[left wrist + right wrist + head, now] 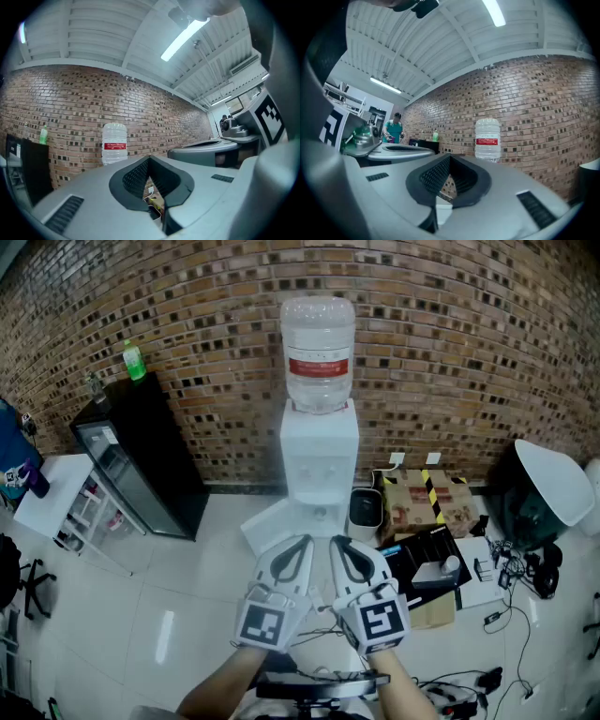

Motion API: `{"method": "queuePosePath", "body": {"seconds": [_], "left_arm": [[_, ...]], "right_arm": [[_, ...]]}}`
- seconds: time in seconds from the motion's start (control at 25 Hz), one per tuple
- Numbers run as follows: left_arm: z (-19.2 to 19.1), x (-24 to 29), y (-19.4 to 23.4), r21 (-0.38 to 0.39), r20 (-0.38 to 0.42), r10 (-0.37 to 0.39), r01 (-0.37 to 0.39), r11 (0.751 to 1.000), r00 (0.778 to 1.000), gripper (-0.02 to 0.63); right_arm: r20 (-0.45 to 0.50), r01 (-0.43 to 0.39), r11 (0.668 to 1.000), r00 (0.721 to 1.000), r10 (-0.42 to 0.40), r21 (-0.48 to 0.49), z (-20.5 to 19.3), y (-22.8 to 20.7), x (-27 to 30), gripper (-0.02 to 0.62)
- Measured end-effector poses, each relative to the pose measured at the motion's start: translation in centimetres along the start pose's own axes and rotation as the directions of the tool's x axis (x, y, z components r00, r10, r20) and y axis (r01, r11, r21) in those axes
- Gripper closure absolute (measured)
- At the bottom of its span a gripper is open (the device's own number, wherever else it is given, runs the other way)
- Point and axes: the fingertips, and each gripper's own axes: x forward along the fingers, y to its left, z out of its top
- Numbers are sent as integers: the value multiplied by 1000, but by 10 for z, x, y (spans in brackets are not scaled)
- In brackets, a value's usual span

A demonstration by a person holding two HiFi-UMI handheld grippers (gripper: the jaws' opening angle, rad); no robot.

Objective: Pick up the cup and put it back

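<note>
I cannot make out a cup in any view. A white water dispenser (320,460) with a clear bottle (319,352) on top stands against the brick wall, straight ahead. My left gripper (302,542) and right gripper (337,543) are held side by side in front of the dispenser's base, pointing at it. Both are shut with nothing between the jaws. In the left gripper view the left gripper (149,160) has its tips together below the bottle (114,143). In the right gripper view the right gripper (449,157) is shut too, with the bottle (487,139) up to the right.
A black fridge (141,460) with a green bottle (134,362) stands at the left, with a white table (52,493) beside it. Right of the dispenser are a small bin (366,510), a cardboard box (427,498), a black-and-white machine (539,493) and loose cables (506,568). A person (395,129) stands far off.
</note>
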Motion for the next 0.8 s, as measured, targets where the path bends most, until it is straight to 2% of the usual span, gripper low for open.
{"method": "queuePosePath", "body": {"seconds": [0.4, 0.8], "left_arm": [[-29, 56, 33, -24, 3, -20, 20, 1000, 1000, 603], [-65, 145, 122, -59, 3, -83, 83, 995, 997, 603]], "right_arm": [[-7, 6, 1000, 1000, -6, -9, -12, -34, 63, 591], [-31, 88, 996, 996, -88, 0, -21, -72, 183, 591]]}}
